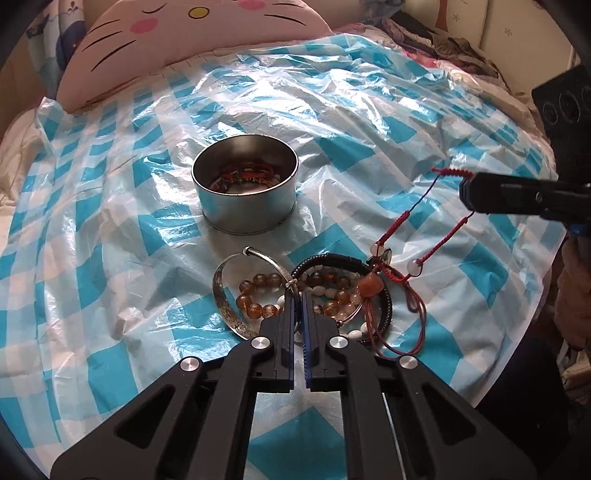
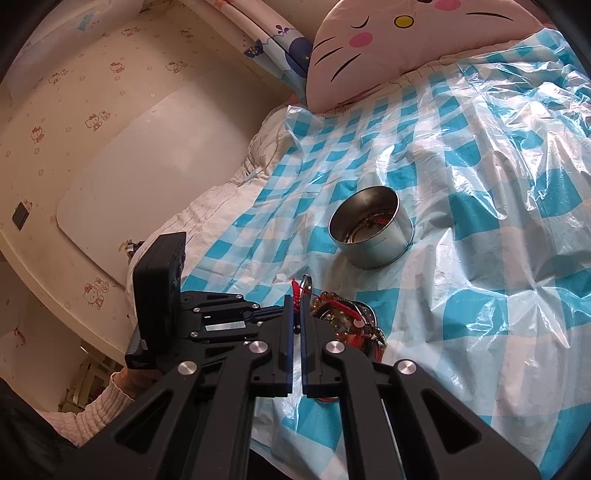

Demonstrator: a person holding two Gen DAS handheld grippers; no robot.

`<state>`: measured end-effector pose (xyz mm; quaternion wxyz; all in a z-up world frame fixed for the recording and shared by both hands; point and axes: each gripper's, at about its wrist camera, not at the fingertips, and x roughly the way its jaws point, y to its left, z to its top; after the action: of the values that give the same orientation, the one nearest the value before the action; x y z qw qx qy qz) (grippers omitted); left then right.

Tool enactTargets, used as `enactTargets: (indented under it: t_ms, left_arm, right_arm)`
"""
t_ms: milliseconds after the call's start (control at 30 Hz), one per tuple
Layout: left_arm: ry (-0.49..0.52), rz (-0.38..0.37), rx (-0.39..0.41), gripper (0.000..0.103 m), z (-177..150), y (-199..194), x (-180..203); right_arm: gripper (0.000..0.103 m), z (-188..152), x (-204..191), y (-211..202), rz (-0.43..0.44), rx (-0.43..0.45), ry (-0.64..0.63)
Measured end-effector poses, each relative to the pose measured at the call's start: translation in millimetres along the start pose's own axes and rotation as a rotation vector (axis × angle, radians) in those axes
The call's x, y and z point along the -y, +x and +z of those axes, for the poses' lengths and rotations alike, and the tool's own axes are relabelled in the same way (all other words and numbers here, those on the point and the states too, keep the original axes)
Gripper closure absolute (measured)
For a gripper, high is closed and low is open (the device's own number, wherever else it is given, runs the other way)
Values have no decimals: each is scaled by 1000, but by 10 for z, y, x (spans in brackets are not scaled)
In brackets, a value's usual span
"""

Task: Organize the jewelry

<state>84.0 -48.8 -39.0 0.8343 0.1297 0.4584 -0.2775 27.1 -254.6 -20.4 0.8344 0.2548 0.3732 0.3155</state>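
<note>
A heap of jewelry lies on the checked plastic sheet: a silver bangle [image 1: 223, 295], amber bead bracelets [image 1: 258, 295], a black cord bracelet [image 1: 332, 258] and white beads. My left gripper [image 1: 298, 295] is over the heap, shut on the bangle's thin wire part. My right gripper [image 1: 463, 192] comes in from the right, shut on a red cord bracelet [image 1: 397, 225], whose loop hangs down to the heap. In the right wrist view the red cord [image 2: 294, 290] sticks up between the right gripper's [image 2: 297, 301] closed tips. A round metal tin [image 1: 245, 192] behind the heap holds a red and green bracelet.
The blue and white plastic sheet [image 1: 369, 110] covers a bed. A pink cat-face cushion [image 1: 166, 33] lies at the far edge. Crumpled clothes [image 1: 443, 40] sit at the far right. A cream headboard [image 2: 110, 147] and a knitted sleeve [image 2: 103, 406] are to the left.
</note>
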Motion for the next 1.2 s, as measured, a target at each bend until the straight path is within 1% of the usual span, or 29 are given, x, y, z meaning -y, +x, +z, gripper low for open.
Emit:
enactTargets:
  t_ms: [100,233,333,400,467,633,733,800,1000,1200]
  left_arm:
    - [-76,-52,39,100,-10,-133,-104]
    - [-182,-152,117,100,-46,-362,-186]
    - [-253,-229,185,100,-81,-524,-175]
    - [-277,-248,222,99,-98,-599,-120]
    - [-281,-233,251,99,-88,-656,-46]
    - [-271,-167,306,99,-10,-752,79]
    - [-272,-120,339,99,34,-791,108]
    - [-277,-76,355,99,56,-785,118]
    - [-273,26,369,99,93,-685,155]
    - [-268,77,382,99,122,-619,162]
  right_arm:
    - [99,-1,-4,-34,7,14,6]
    - [99,2,-37,-102,29,55,23]
    - [99,-3,-80,-157,53,95,42]
    - [99,-15,-108,-167,65,113,53]
    - [99,-3,-141,-173,72,128,59]
    - [99,67,-188,-188,81,175,63]
    - [99,102,-233,-193,82,197,49]
    - [99,106,-246,-174,85,207,39]
    - [99,48,-170,-108,101,234,48]
    - [99,31,-79,-64,112,247,67]
